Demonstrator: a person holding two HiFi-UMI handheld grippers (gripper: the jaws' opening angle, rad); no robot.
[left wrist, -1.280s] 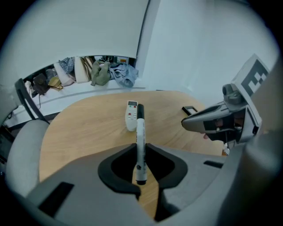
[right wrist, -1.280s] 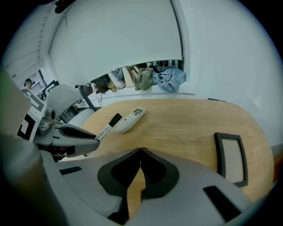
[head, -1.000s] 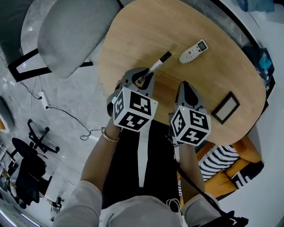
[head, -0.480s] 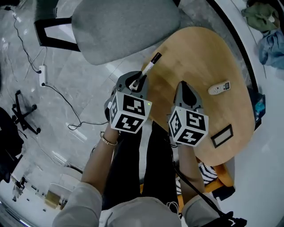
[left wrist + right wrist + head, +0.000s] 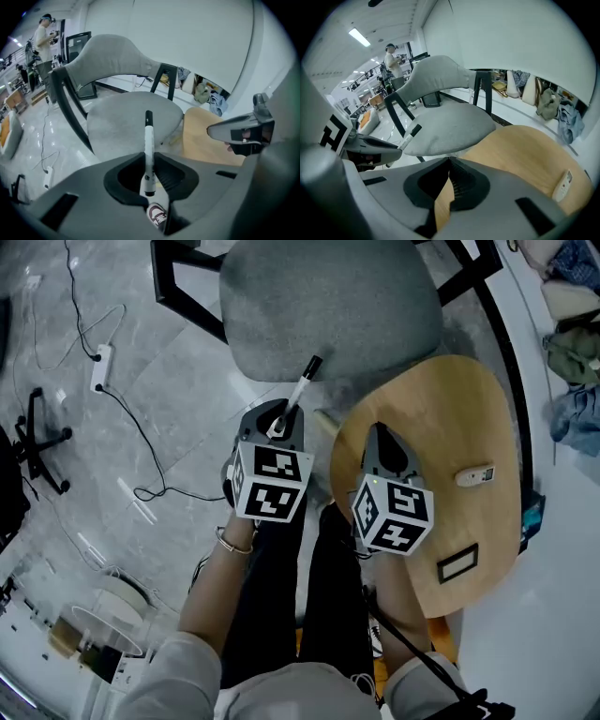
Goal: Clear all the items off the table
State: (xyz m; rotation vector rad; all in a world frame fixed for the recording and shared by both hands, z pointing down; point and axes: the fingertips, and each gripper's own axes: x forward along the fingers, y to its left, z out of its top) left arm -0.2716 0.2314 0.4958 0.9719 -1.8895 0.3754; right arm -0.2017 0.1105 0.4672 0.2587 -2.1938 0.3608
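Forearms come up side by side from the bottom of the head view, each hand carrying its gripper forward. We see a bracelet (image 5: 230, 538) on the left wrist.

The left gripper (image 5: 279, 423) has its jaws drawn in narrow and clamped on a marker (image 5: 300, 390). In its own view, the left gripper (image 5: 149, 174) pinches the marker (image 5: 148, 145) low on its white barrel. The marker stands nearly upright between the pads, with the black cap pointing away from us. This gripper is off the table's left side, and the capped end shows against the front edge of the grey chair (image 5: 328, 306).

Just beside it, the right gripper (image 5: 380, 435) hangs above the near-left edge of the wooden table (image 5: 441, 409). In the right gripper view, the right gripper (image 5: 449, 163) has its jaw tips brought together with nothing between them. Only the table's wood (image 5: 520, 150) shows through the slit behind the tips.

Farther out on the table we see a white remote (image 5: 475, 475) and, well apart from it near the right-hand edge, a dark rectangular frame (image 5: 457, 564). Neither gripper touches them.
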